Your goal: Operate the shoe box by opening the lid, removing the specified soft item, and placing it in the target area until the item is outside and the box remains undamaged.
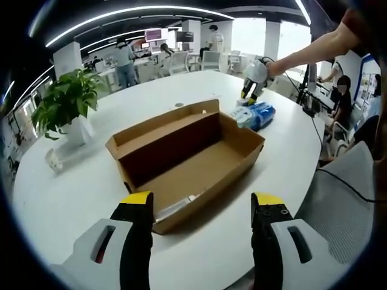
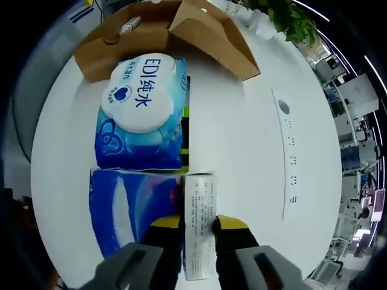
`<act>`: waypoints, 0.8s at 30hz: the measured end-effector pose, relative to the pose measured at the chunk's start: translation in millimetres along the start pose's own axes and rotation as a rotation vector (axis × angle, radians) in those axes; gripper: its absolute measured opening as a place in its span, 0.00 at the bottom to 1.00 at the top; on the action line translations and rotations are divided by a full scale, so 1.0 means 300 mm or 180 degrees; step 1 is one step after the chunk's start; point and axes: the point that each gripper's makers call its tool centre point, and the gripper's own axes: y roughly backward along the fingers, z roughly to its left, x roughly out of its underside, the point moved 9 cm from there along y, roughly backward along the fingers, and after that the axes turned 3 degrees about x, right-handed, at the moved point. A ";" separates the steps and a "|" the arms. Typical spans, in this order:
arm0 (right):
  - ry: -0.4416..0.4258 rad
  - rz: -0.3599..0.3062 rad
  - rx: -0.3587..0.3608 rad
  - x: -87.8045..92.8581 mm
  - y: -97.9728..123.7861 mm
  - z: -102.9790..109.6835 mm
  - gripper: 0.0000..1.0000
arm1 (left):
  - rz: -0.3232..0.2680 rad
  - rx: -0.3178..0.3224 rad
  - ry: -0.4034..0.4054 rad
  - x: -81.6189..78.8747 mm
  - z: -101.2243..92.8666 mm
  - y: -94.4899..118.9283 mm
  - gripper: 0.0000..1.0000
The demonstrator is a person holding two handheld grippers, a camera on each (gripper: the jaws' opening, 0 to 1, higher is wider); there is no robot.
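Beside the open shoe box [image 1: 187,160], right gripper [image 2: 198,225] clamps the wipes pack [image 2: 145,175] for placement; left gripper [image 1: 202,202] released.

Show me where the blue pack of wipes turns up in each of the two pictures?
Left gripper view: the blue pack of wipes lies on the white table past the far right end of the open cardboard box, under the right tool.
Right gripper view: the pack sits close up at centre left, with the right tool shut on its white label flap.
Shared landmark: the cardboard box.
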 end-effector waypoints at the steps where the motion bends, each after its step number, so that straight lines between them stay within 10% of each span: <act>1: 0.0010 0.0008 -0.0018 0.000 0.000 0.000 0.16 | 0.0001 0.0001 0.0000 0.000 0.000 -0.001 0.65; 24: -0.0506 -0.0063 0.0265 0.021 0.087 -0.001 0.34 | -0.0073 -0.0036 0.0013 -0.005 0.007 0.018 0.65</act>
